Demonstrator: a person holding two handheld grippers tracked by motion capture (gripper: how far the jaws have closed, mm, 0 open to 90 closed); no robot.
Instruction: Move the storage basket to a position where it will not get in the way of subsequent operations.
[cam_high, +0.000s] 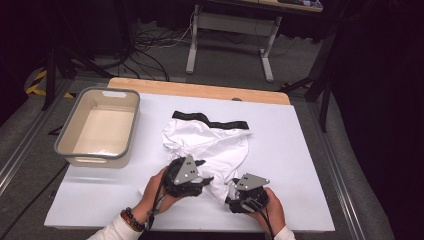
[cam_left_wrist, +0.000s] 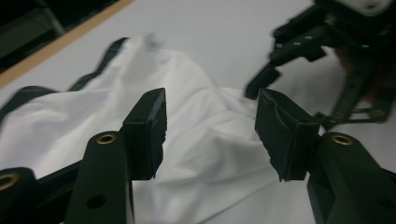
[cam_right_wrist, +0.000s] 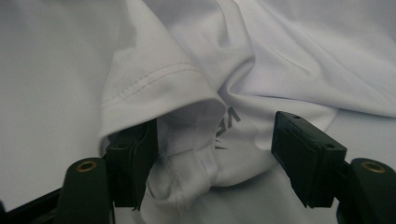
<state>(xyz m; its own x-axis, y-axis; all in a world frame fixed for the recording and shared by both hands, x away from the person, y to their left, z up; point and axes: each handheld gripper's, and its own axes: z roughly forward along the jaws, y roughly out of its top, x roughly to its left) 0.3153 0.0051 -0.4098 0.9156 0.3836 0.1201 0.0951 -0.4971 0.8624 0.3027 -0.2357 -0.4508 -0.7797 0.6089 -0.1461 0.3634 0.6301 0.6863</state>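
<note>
Far left on the white table (cam_high: 280, 150) sits a grey tub (cam_high: 97, 127) with a cream inside, well apart from everything else. Next over, mid-table, there's a crumpled pair of white shorts (cam_high: 210, 142) with a black waistband (cam_high: 210, 120) along the far edge; the fabric is bunched up and its near end trails down toward the person's hands.

The left gripper (cam_high: 200, 176) hangs over the near-left part of the cloth. In the left gripper view its jaws stand clearly apart with nothing pinched between them, just white fabric lying below.

Just to the right, the right gripper (cam_high: 234, 192) is at the near-right corner of the shorts. In the right gripper view its jaws are spread too; a folded hem (cam_right_wrist: 187, 158) sits in the gap, brushing the left pad, while the right pad stands clear of it. So no clamp there.
</note>
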